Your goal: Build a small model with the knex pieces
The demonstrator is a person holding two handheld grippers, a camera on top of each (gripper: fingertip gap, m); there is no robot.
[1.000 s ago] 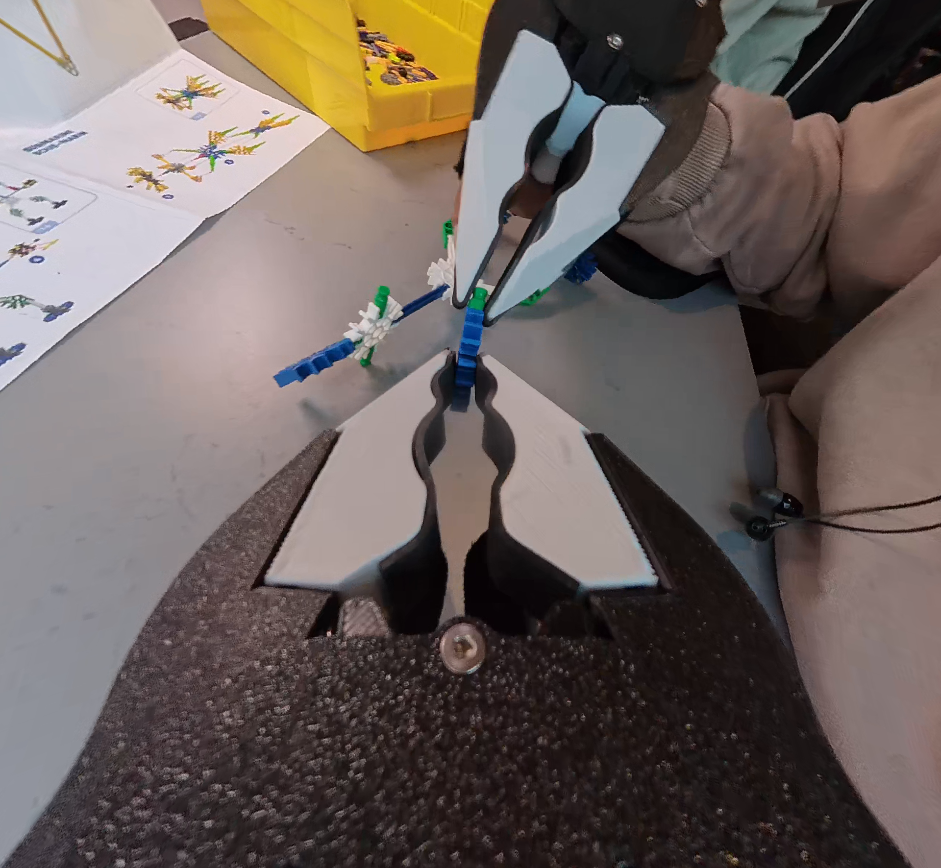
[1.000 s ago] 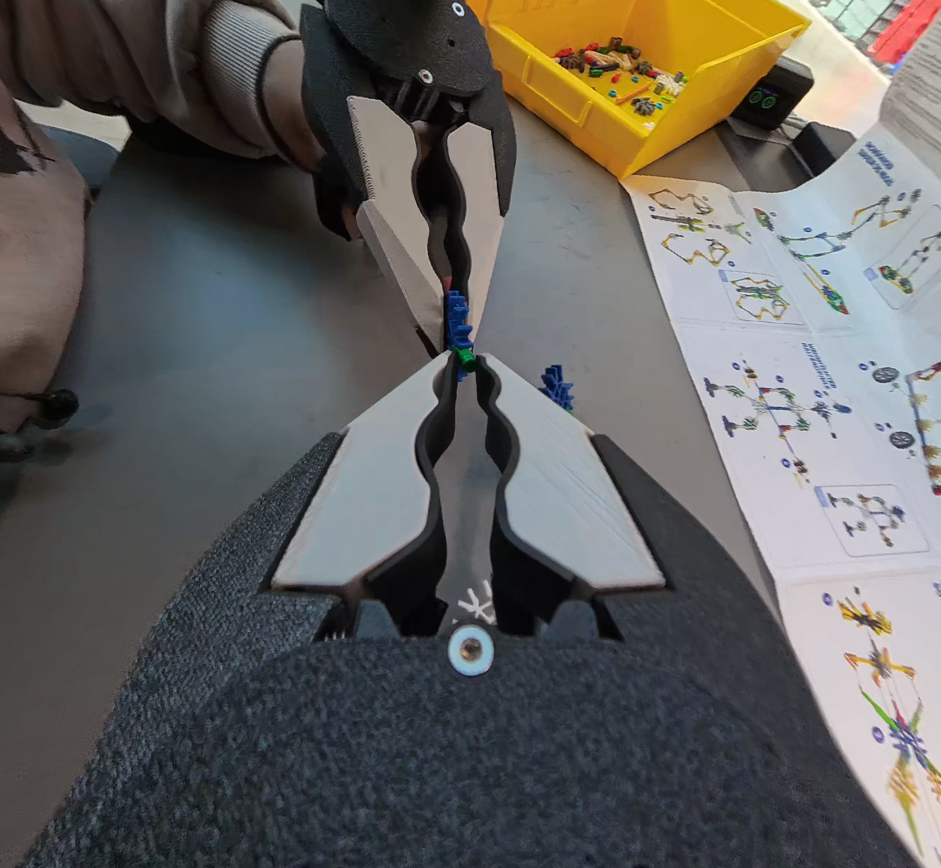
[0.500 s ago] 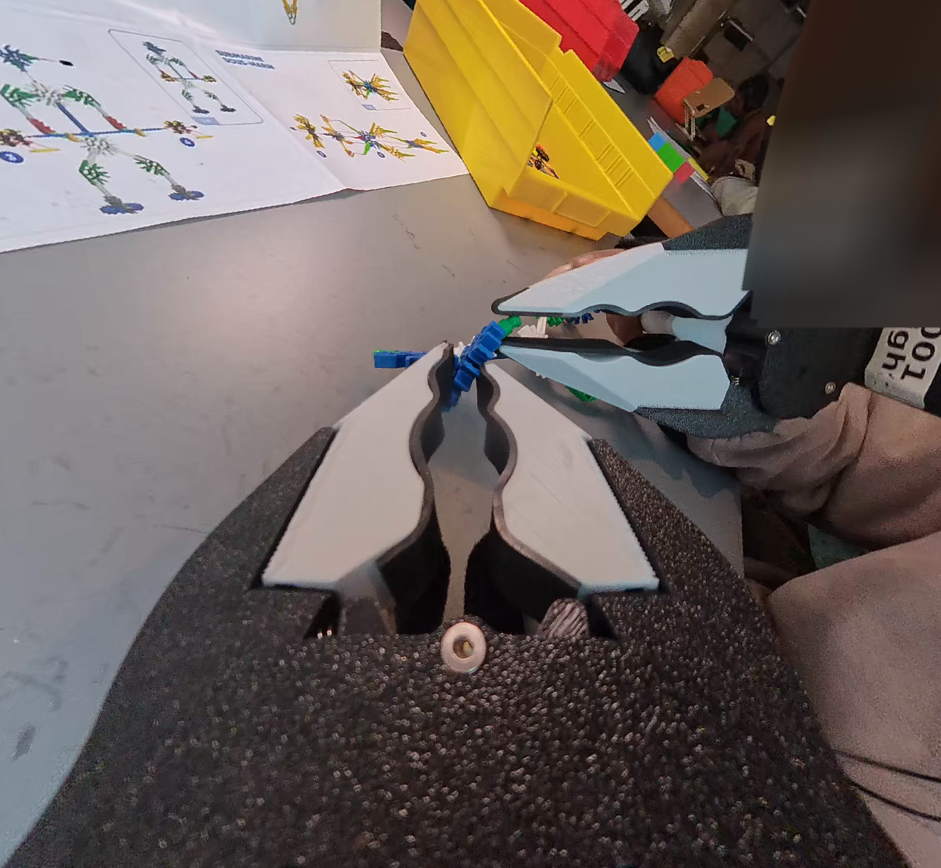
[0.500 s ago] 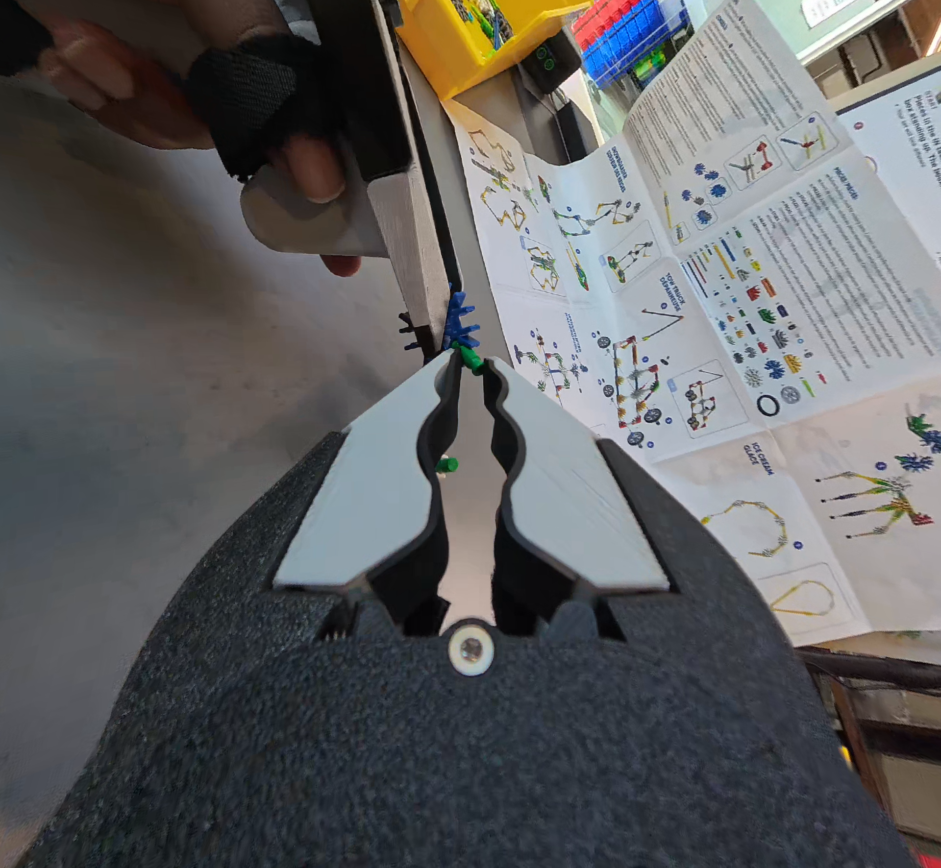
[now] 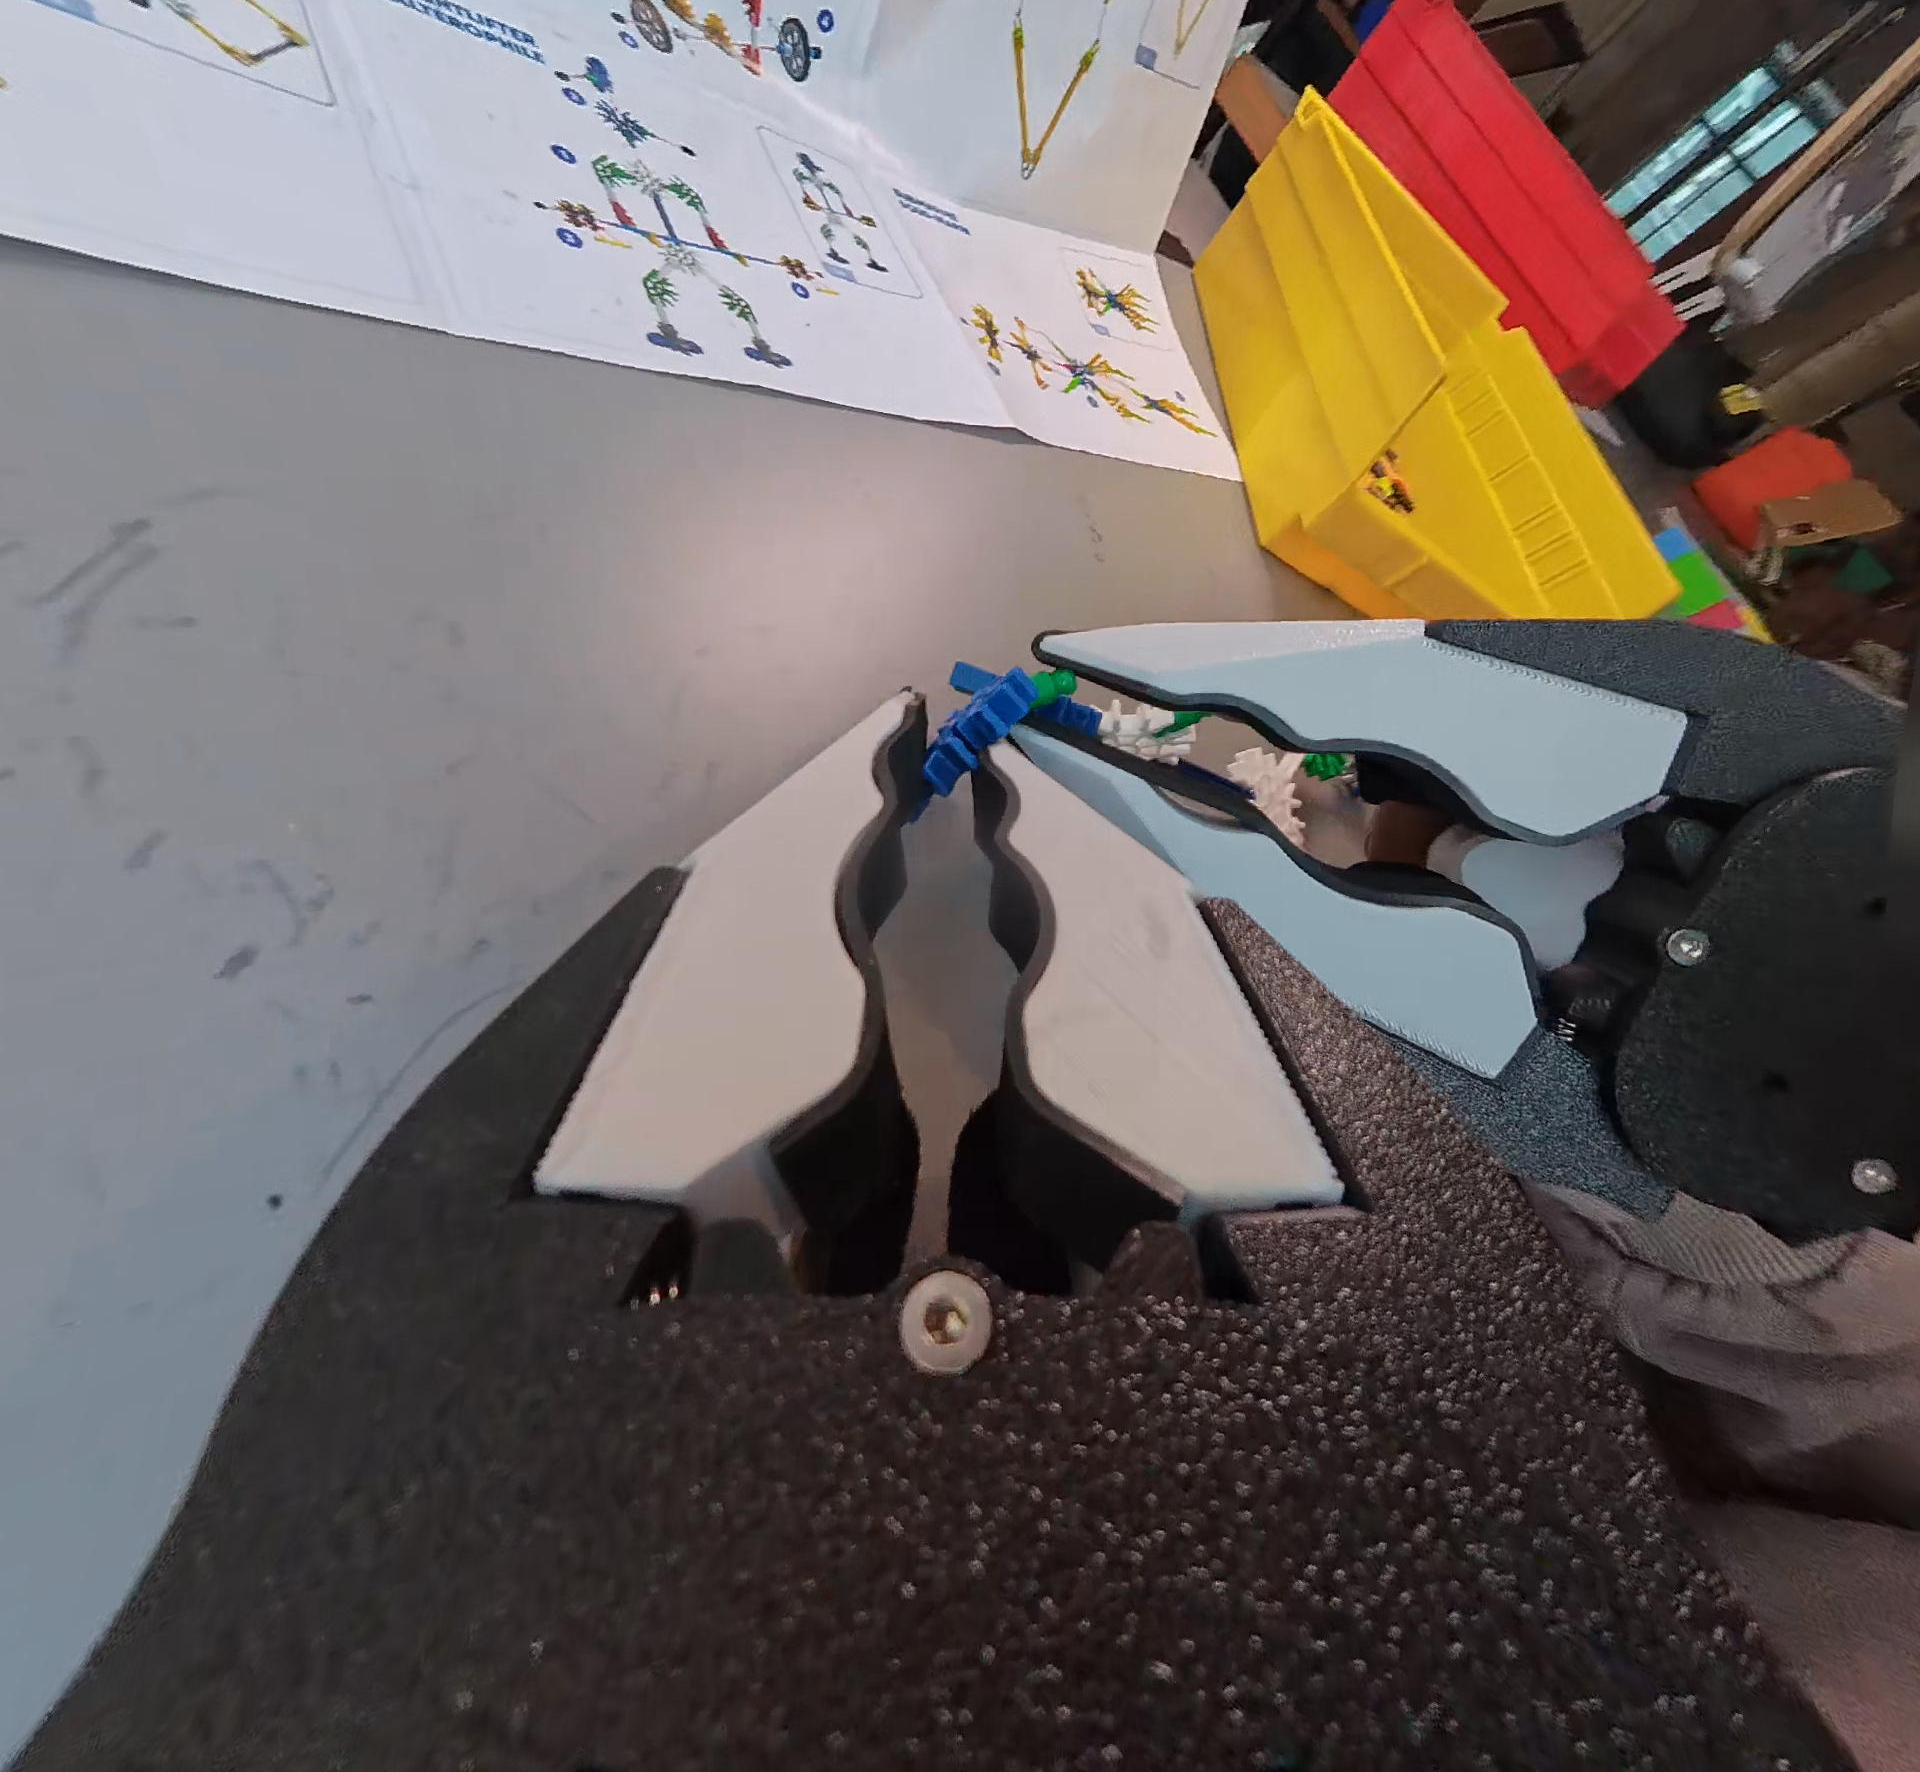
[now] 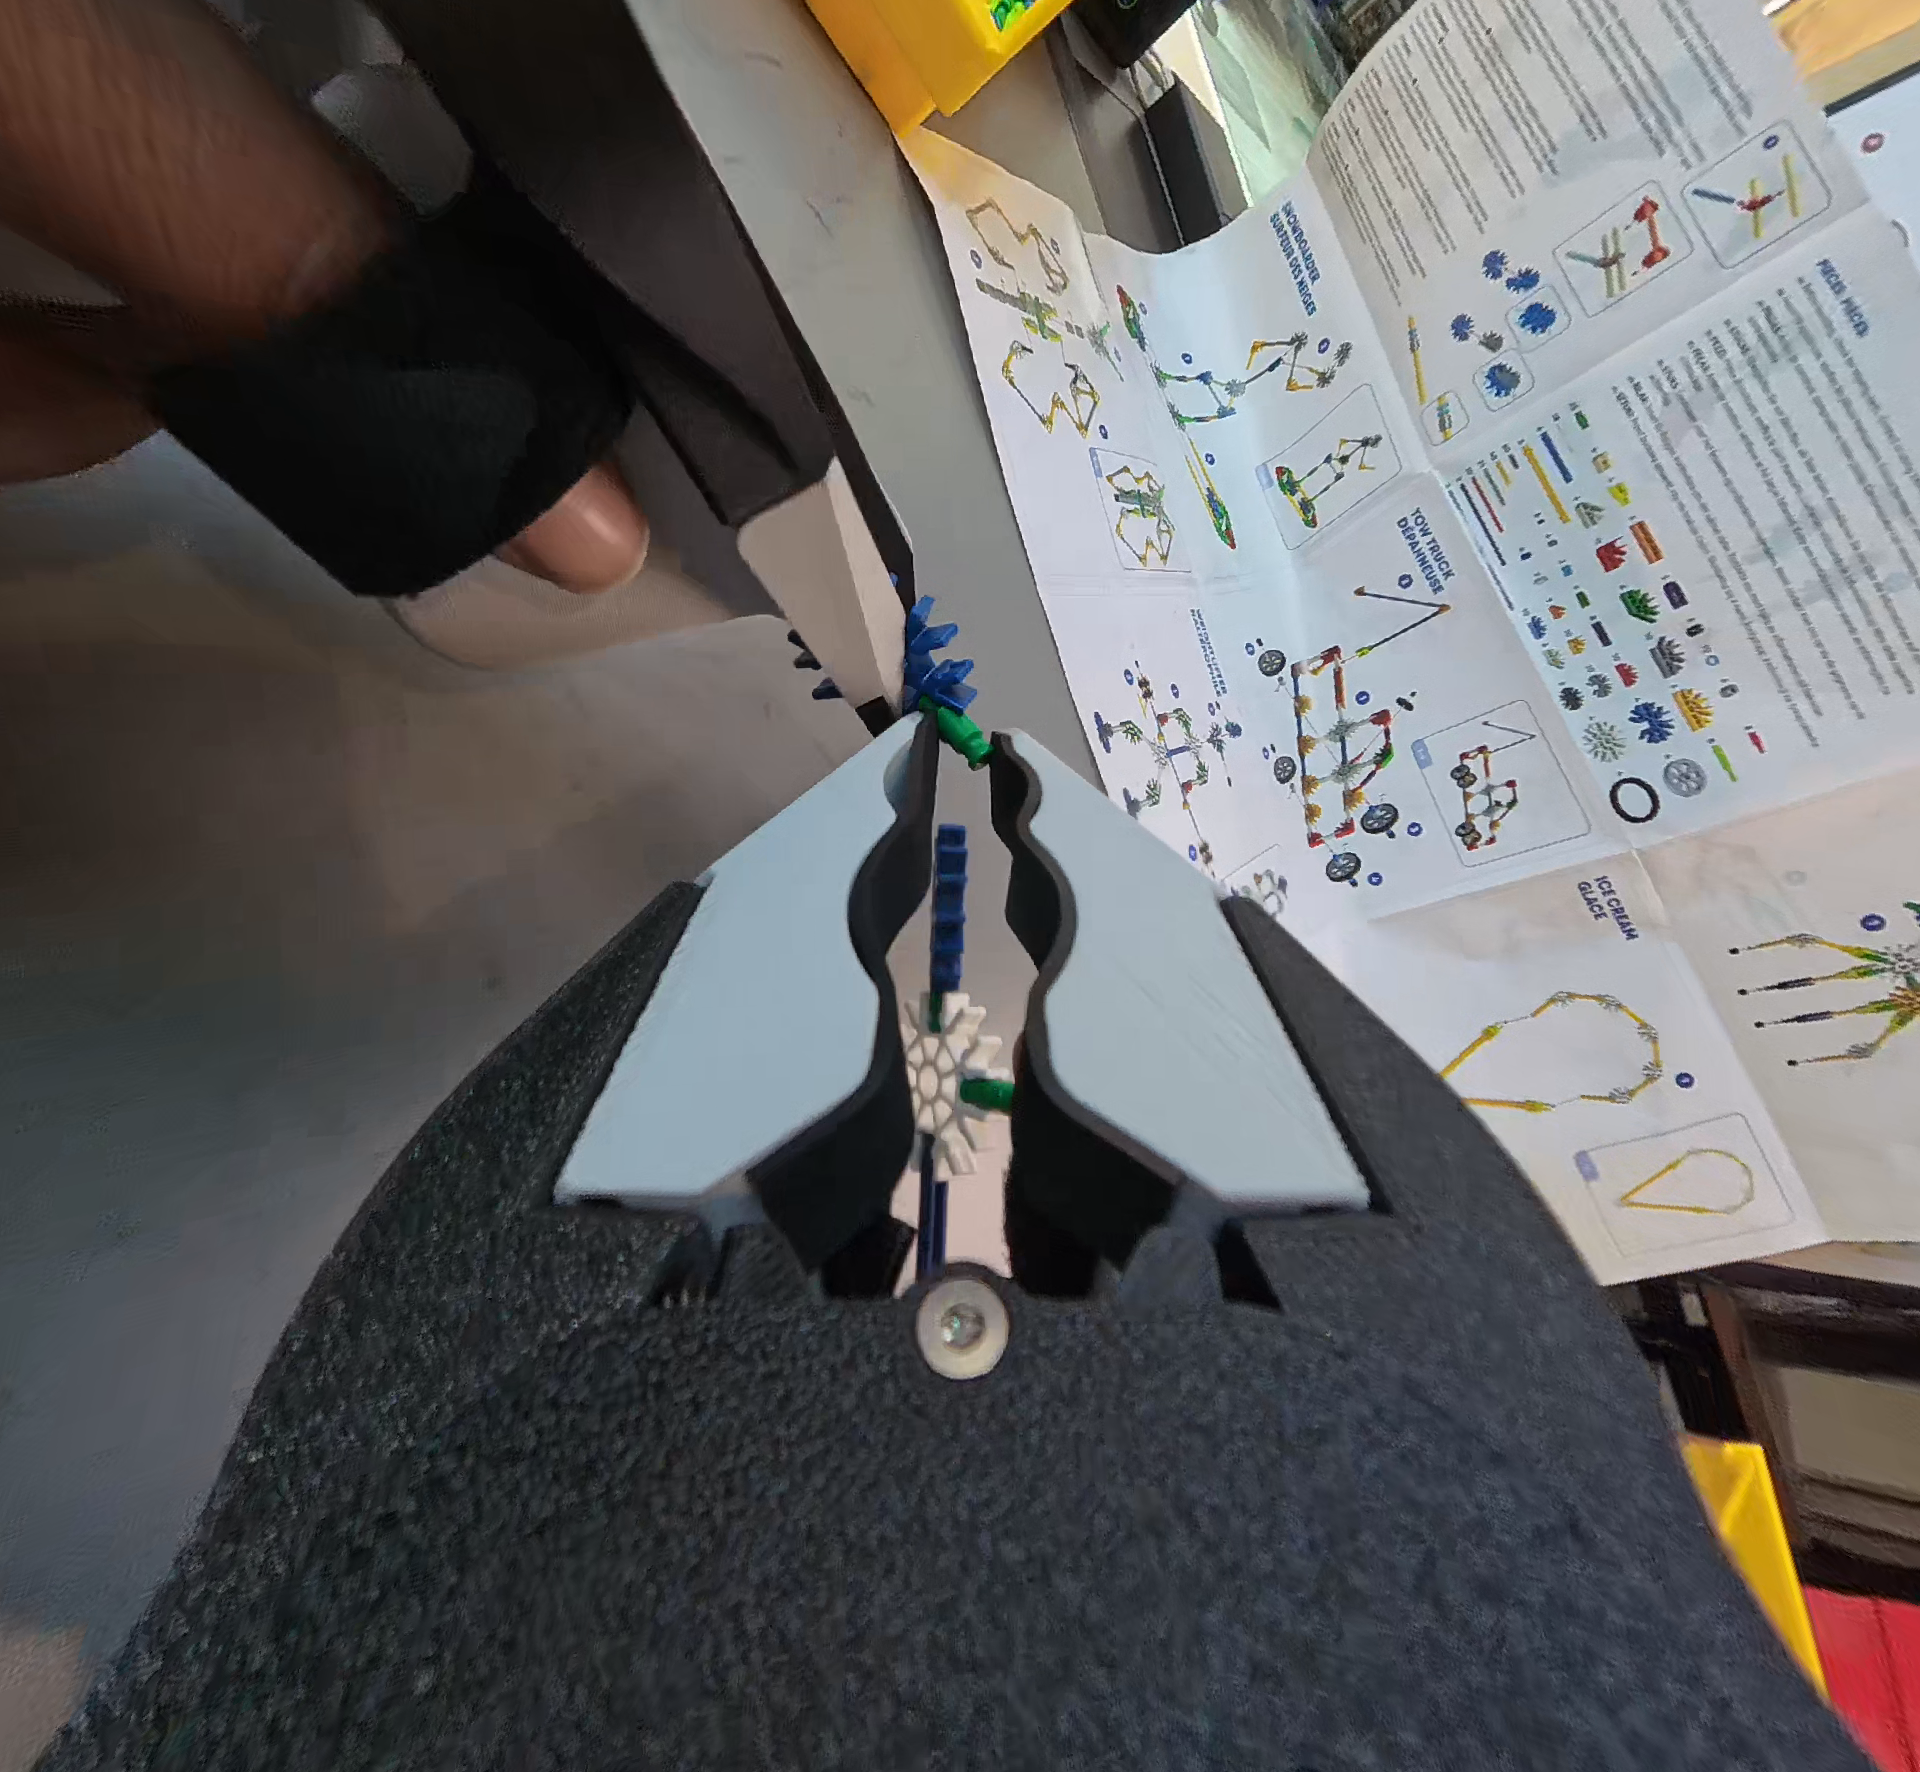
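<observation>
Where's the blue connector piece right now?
The blue connector is pinched at the tips of the left claw, raised off the grey table. The right claw meets it there, closed on a green rod plugged into it.

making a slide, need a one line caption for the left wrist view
Left gripper shut on a blue connector as the right gripper pinches its green rod.
</observation>
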